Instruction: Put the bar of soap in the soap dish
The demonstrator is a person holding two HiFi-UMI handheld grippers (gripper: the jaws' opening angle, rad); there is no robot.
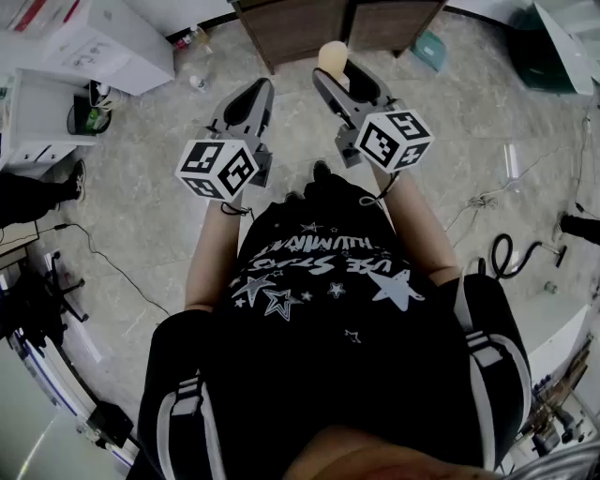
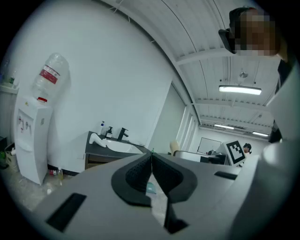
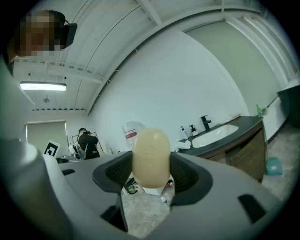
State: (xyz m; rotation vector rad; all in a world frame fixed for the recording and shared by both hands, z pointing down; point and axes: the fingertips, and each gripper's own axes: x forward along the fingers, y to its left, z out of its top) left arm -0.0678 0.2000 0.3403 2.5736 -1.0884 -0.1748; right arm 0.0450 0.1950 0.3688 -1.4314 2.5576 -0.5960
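Your right claw (image 1: 337, 75) is clamped on the bar of soap (image 3: 151, 157), its jaws spread wide around it. The bar stands on end between the pads, long axis upright, with its rounded top rising above them. Your left claw (image 1: 253, 92) is closed on nothing, its pads meeting edge to edge in its own view.

What matters now is where the sink counter (image 3: 243, 125) lies from the soap: ahead of you and off to the right of the right claw's line, with open floor between. The head view shows the counter's wooden cabinet (image 1: 309, 28) straight in front of both claws and well apart from them. The right claw is slightly the nearer one, and it carries the soap, so the approach is its job.

On that counter, the sink (image 3: 216, 133) sits in the middle, the tap (image 3: 205, 123) stands behind it, and two pump bottles (image 3: 187, 131) stand behind its left side. A white thing (image 3: 184, 145) lies at the counter's left end; I cannot tell whether that is the soap dish, and no view shows a dish for certain.

You hold both claws level, side by side in front of your body, forearms stretched forward. My guess is that you will need to walk up to the counter, then tip the bar flat before letting go.
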